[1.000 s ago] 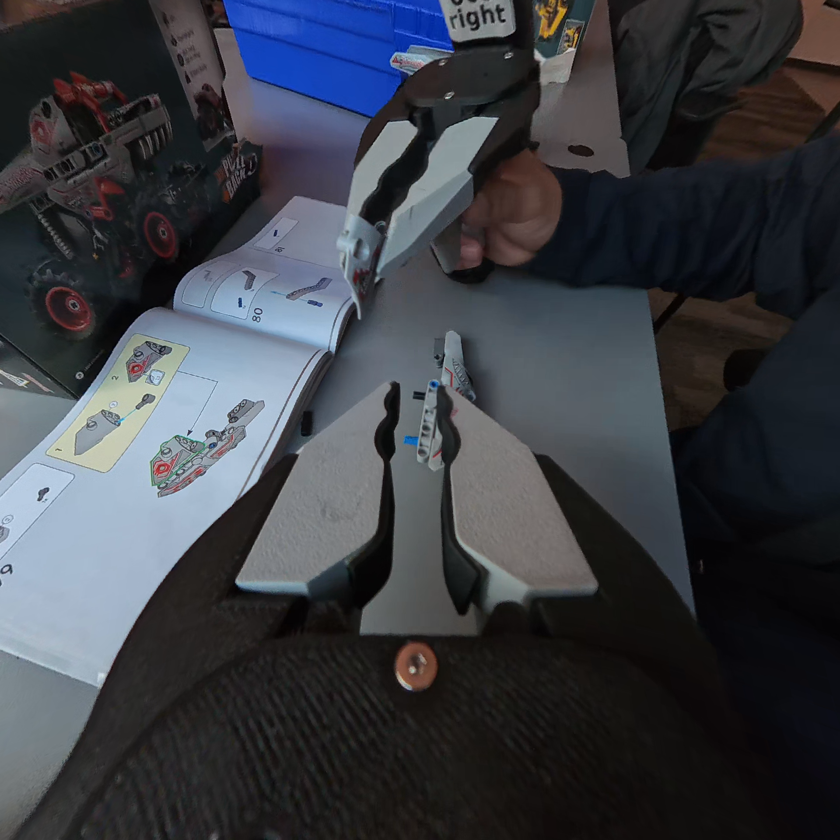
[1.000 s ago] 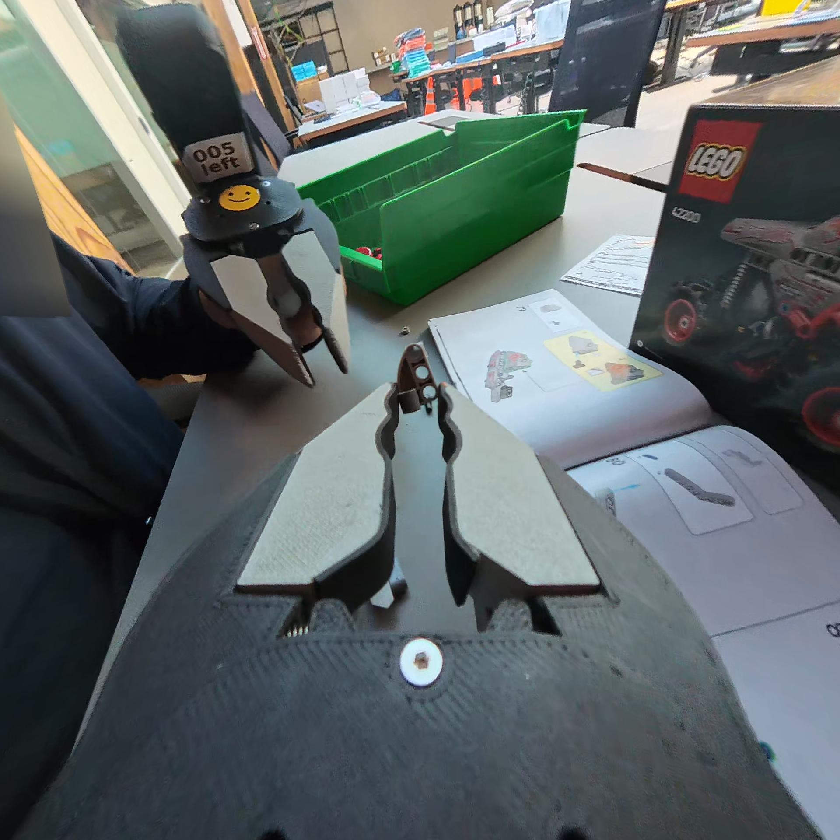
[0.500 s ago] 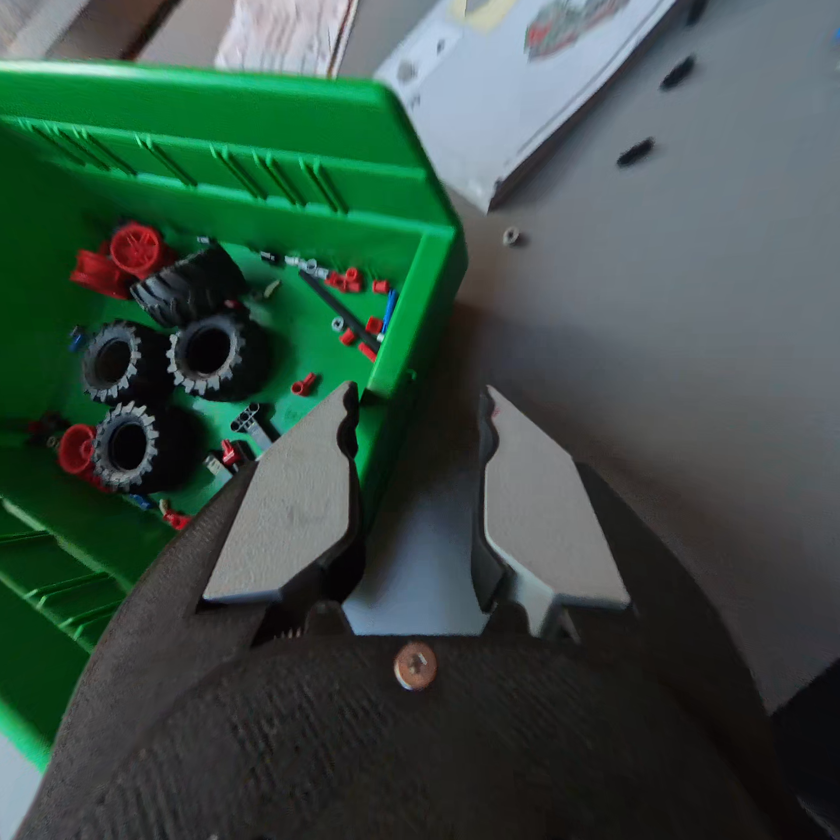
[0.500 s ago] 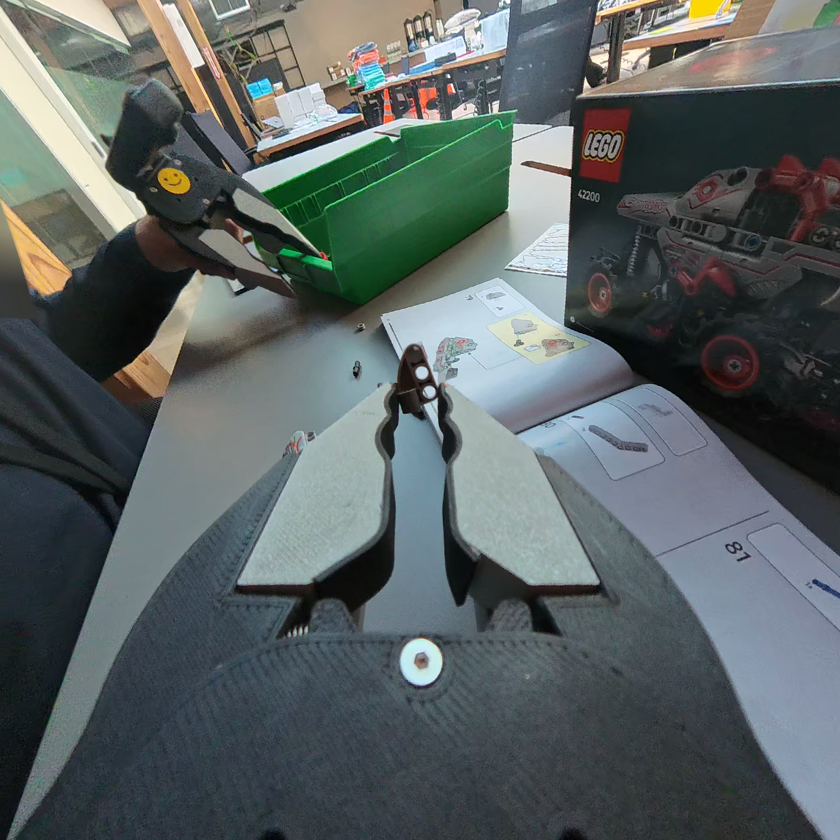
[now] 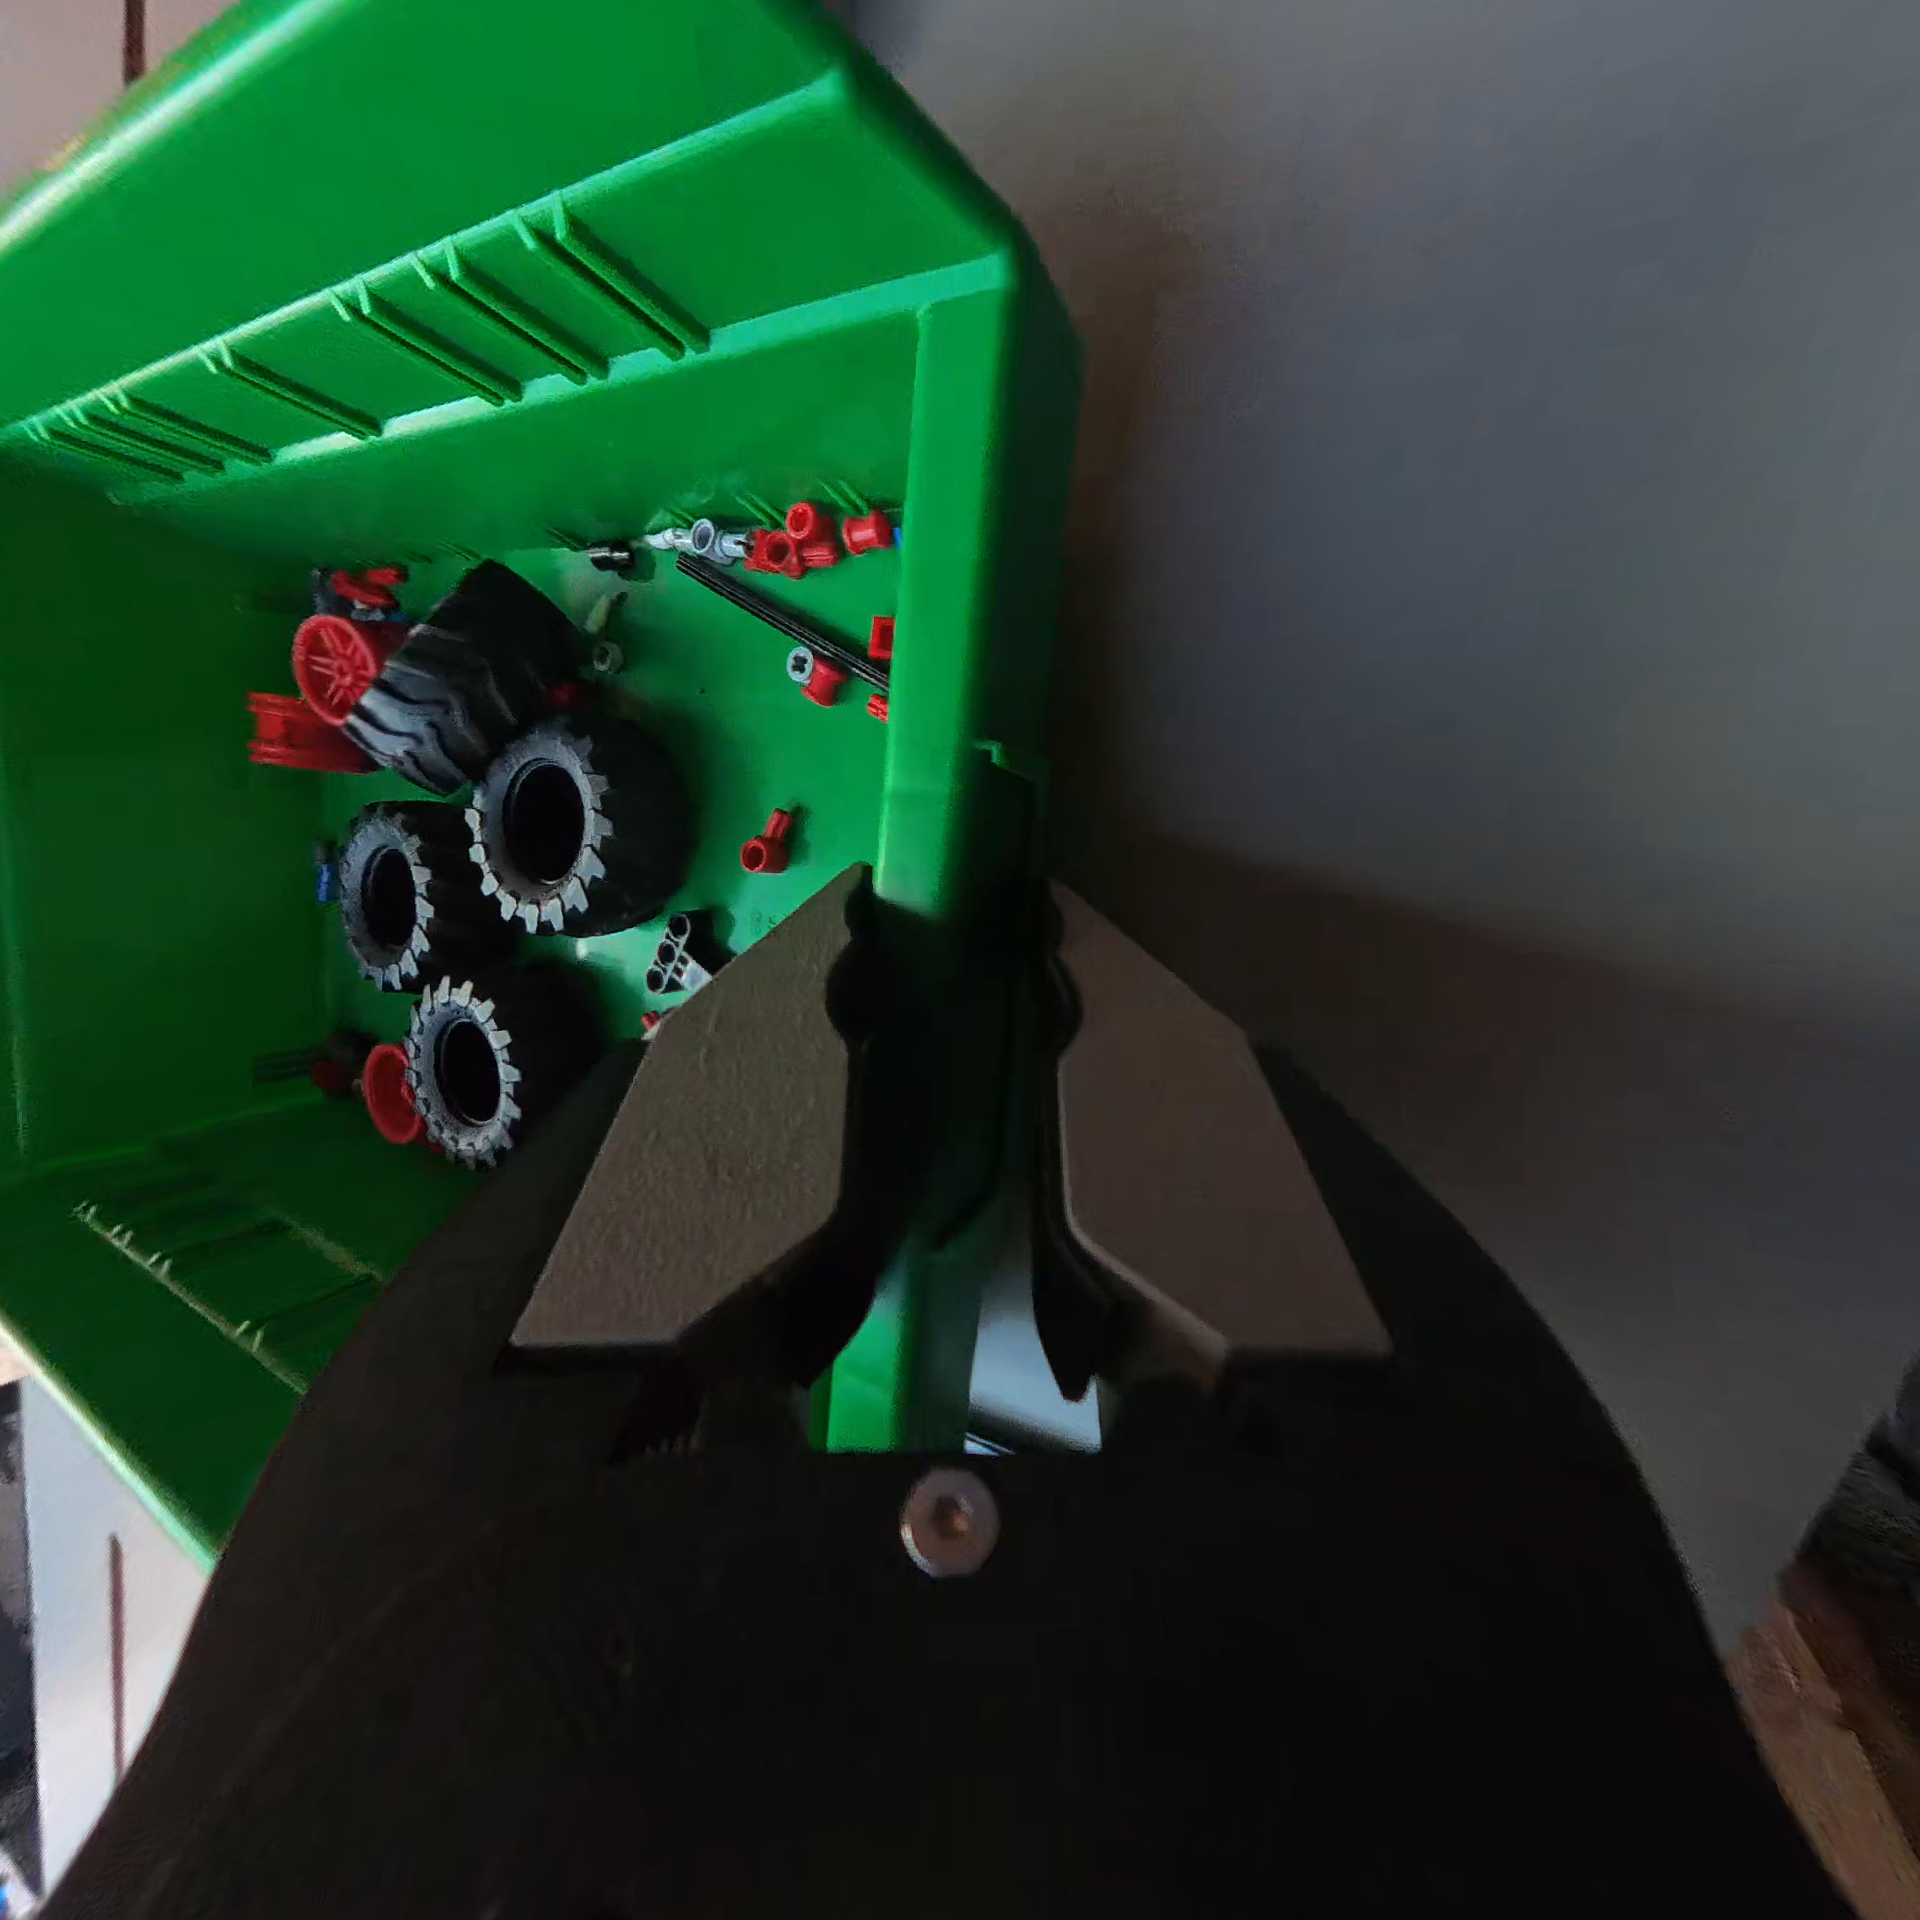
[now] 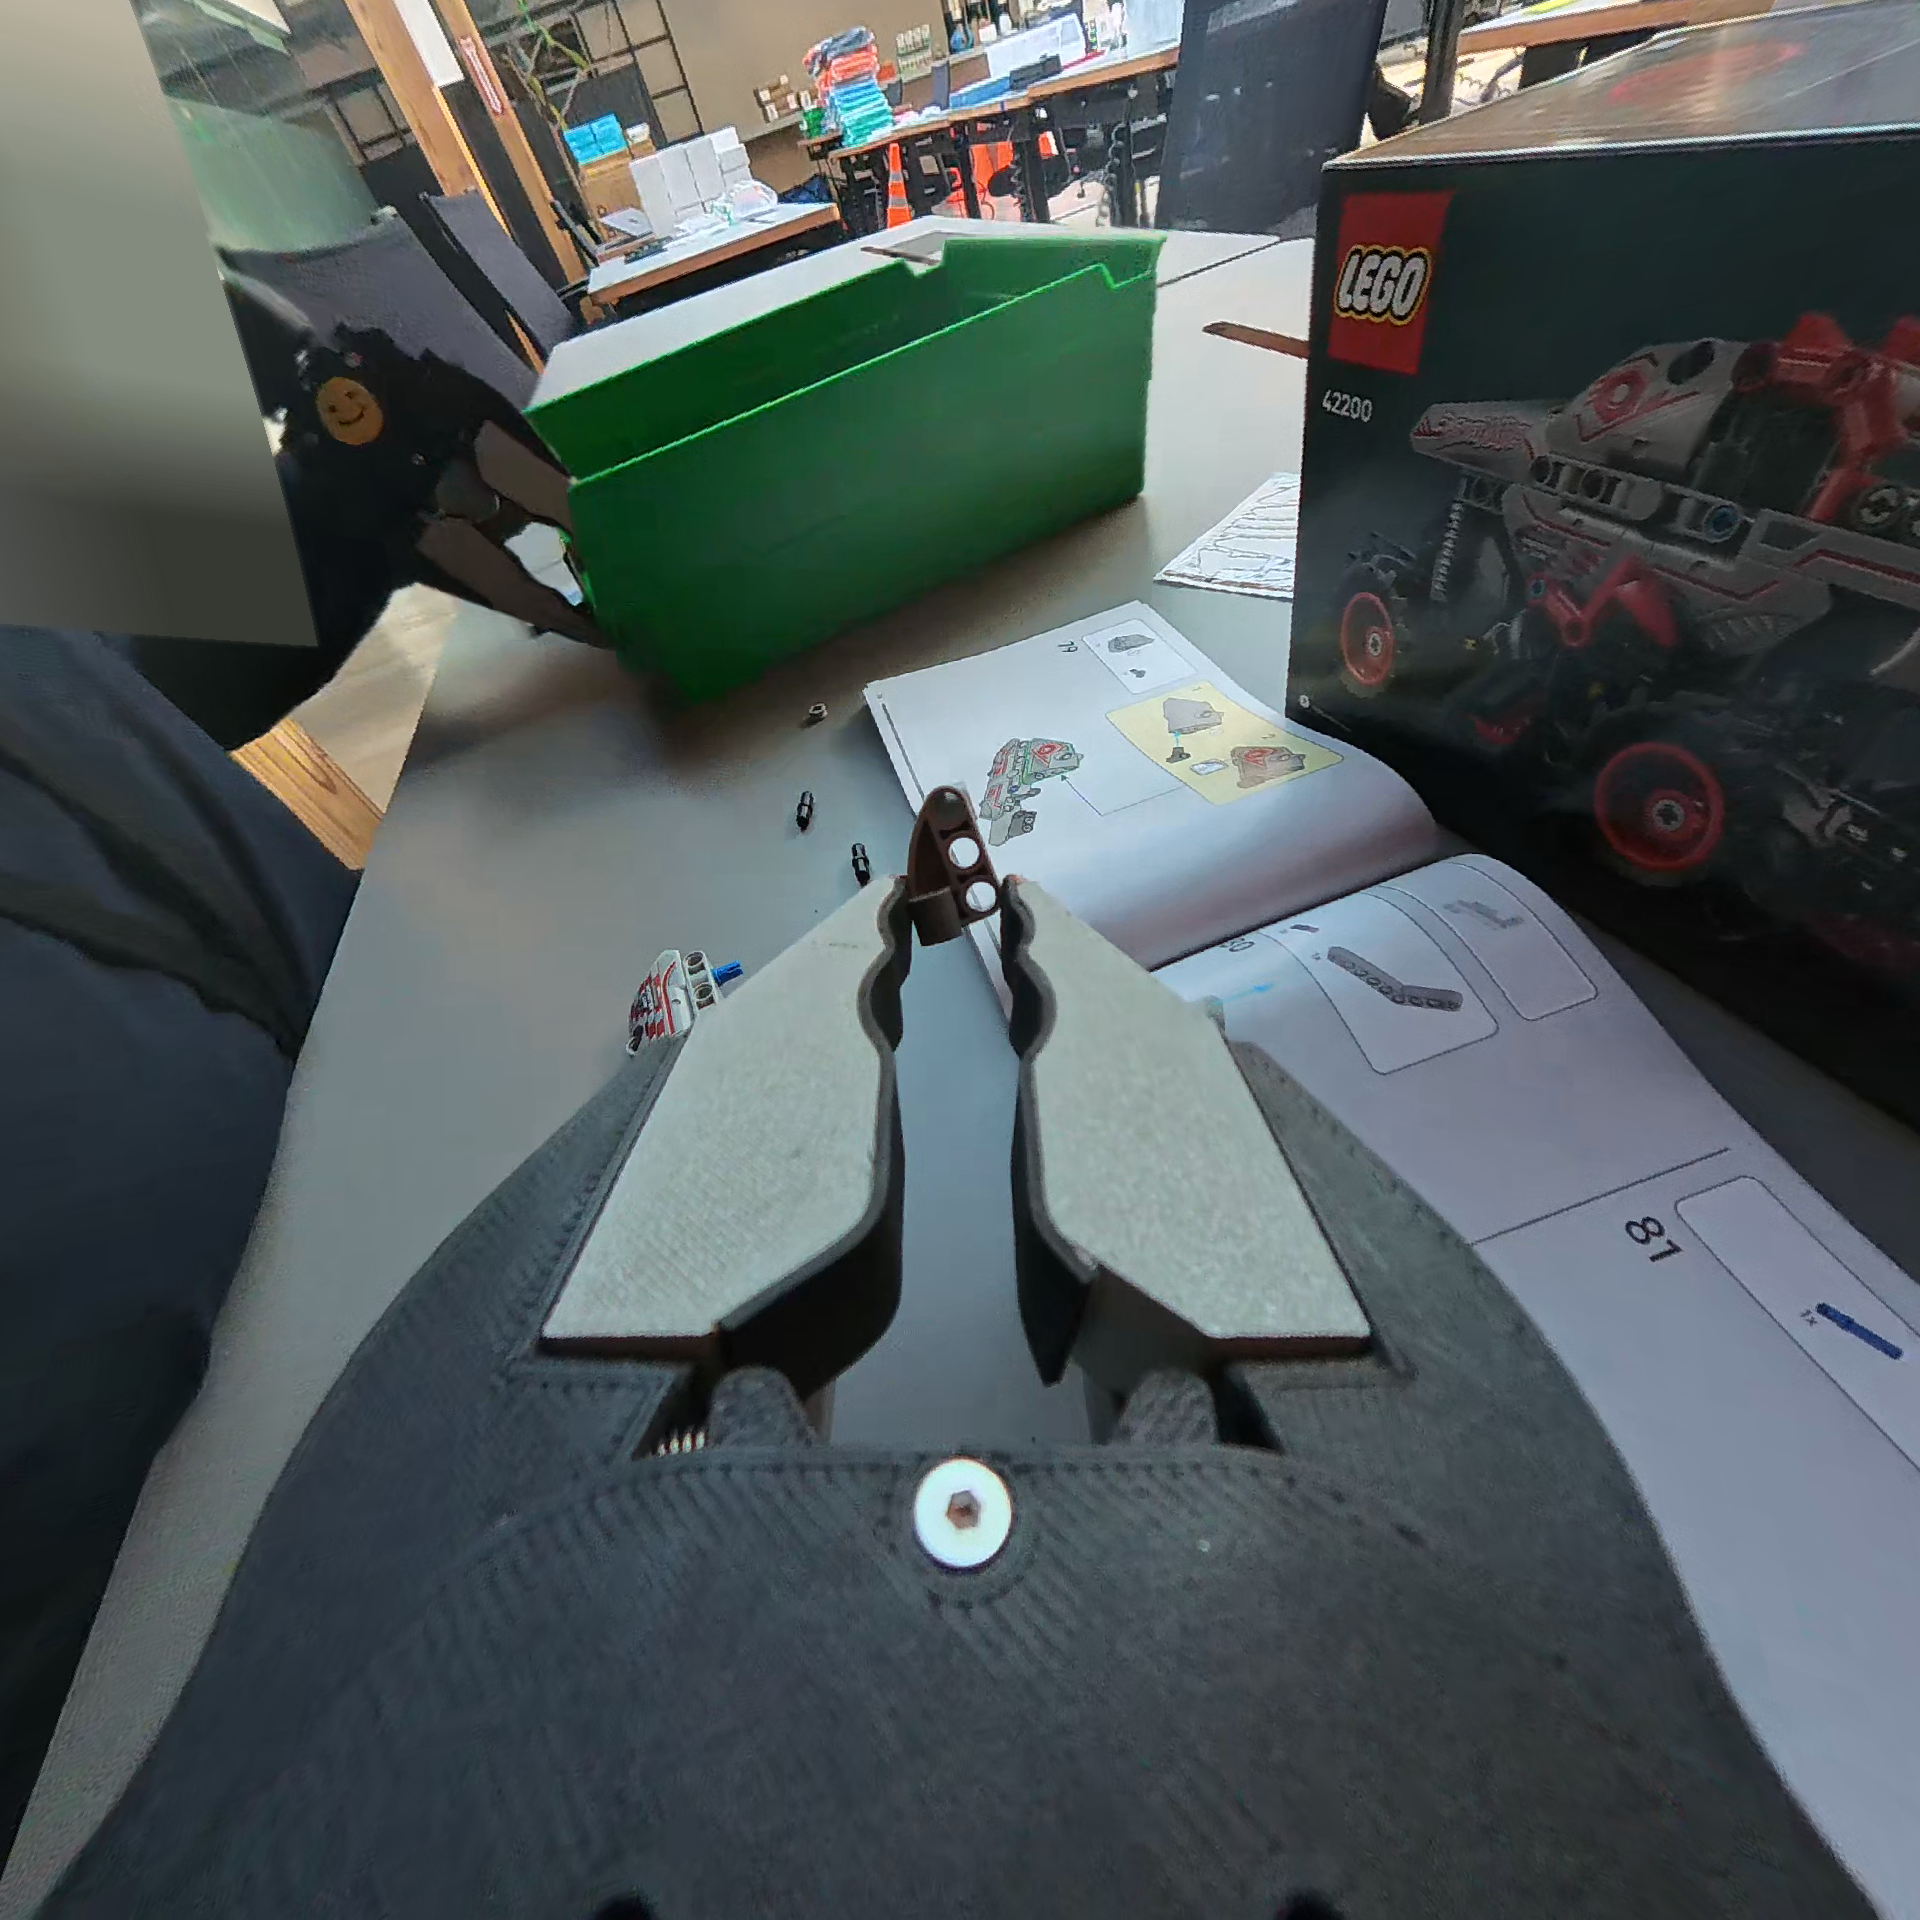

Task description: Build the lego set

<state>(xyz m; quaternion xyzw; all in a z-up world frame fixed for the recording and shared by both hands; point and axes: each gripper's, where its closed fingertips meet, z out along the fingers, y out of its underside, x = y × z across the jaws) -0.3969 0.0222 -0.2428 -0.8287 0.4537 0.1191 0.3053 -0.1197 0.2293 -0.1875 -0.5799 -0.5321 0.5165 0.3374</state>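
The left claw (image 5: pixel 951 914) straddles the end wall of the green bin (image 5: pixel 951 582), one finger inside and one outside, pinching that wall. From the right wrist view the same claw (image 6: pixel 566 582) meets the bin (image 6: pixel 862 457) at its near corner, and the bin sits tipped, its far end lifted off the grey tabletop (image 6: pixel 582 852). Inside the bin, near the pinched wall, lie three black tyres (image 5: pixel 540 821) with pale toothed rims, a fourth tyre on a red wheel hub (image 5: pixel 335 665), a long black axle (image 5: pixel 779 623) and scattered small red connectors (image 5: pixel 805 545).

The right claw (image 6: pixel 948 888) is pressed onto a dark brown beam (image 6: pixel 948 862) with round holes, which stands upright out of the fingertips above the tabletop, on the near side of the bin. Between the bin and this claw lie two small black pins (image 6: pixel 805 808) and a tiny grey bush (image 6: pixel 817 713). Left of the right claw, a small white and red sub-assembly (image 6: pixel 670 992) lies on the tabletop. To the right of the bin, the open instruction booklet (image 6: pixel 1143 748) lies flat, and beyond it stands the dark set box (image 6: pixel 1600 499) picturing a red and grey truck.
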